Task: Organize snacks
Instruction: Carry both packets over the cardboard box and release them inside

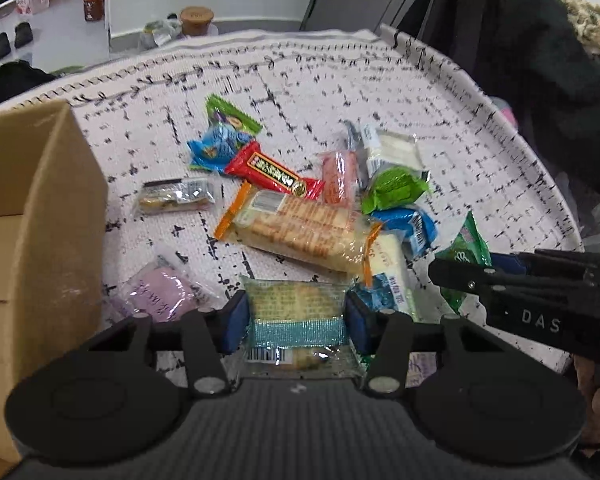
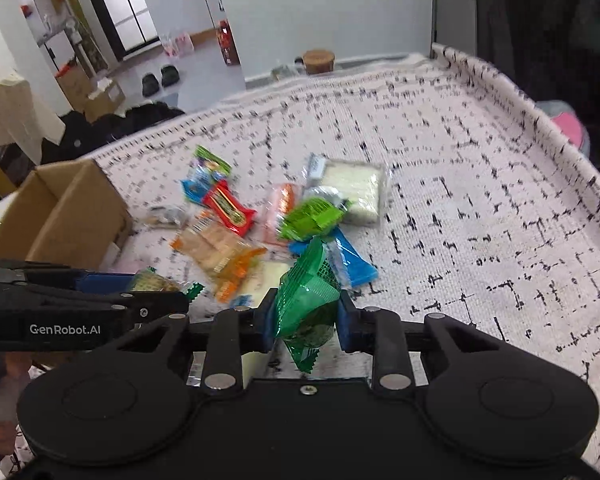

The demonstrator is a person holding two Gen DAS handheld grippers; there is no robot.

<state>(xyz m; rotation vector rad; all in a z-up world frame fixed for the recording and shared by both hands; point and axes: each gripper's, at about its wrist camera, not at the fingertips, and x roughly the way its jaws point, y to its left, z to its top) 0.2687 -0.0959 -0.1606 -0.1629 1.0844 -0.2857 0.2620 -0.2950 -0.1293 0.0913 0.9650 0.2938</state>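
Nearest the left wrist lens, the left gripper [image 1: 296,322] is clamping its blue pads on the two side edges of a clear cracker packet [image 1: 298,308] with a teal band, pressing it just above the cloth; nearest the right wrist lens, the right gripper [image 2: 305,322] is pinching a dark green foil pouch [image 2: 308,300] at its puffed middle, the pouch standing tilted between the jaws with its crimped tail hanging below. Both packets are looking light and crinkly; the film is likely slippery, so the grip is probably best kept across the firm filled body rather than on the thin sealed ends, and gently, since crackers are liable to break. Beyond them, the remaining snacks are lying in a loose overlapping heap on the woven white tablecloth [image 1: 380,80] with its black dashed pattern: a long biscuit sleeve [image 1: 300,236] with orange ends, a red bar [image 1: 274,172], a lime green wrapper [image 1: 392,190], a blue wrapper [image 1: 410,222], a pale square cake in clear film [image 2: 354,192]. An open cardboard box [image 1: 40,220], stiff and matt, is standing at the left, just beside the heap; it is looking like the likely place for sorted items.
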